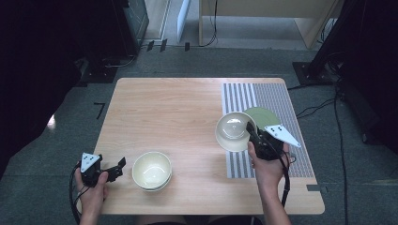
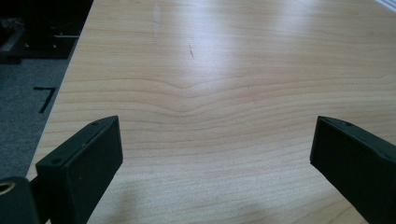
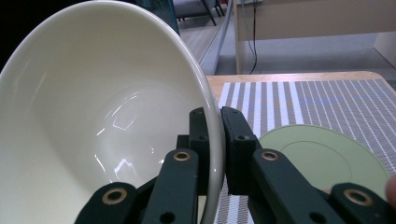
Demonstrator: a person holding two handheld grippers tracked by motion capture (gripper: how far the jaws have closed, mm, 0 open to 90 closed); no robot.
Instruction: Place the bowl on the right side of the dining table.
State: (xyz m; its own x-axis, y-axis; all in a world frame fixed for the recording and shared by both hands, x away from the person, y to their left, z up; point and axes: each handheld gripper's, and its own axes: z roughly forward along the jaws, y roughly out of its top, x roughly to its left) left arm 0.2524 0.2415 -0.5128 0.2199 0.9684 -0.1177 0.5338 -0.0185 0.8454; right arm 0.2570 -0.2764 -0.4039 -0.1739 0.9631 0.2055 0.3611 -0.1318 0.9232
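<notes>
**Cream bowl pinched by its rim above the striped mat**

The right gripper (image 3: 214,128) has its jaws pressed together on the rim of a cream bowl (image 1: 233,131), one jaw inside the wall and one outside. The bowl is glossy, deep and tilted on its side, its mouth facing the camera in the high view, lifted over the left edge of the striped mat (image 1: 277,101) at about 3 o'clock on the table (image 1: 173,108). In the right gripper view its left part is cut off by the frame. At 7 o'clock the left gripper (image 1: 115,167) rests with jaws spread, nothing between them. Just beside it stands a second cream bowl (image 1: 151,170). Beyond the held bowl, a green plate (image 1: 261,116) lies partly hidden.
</notes>
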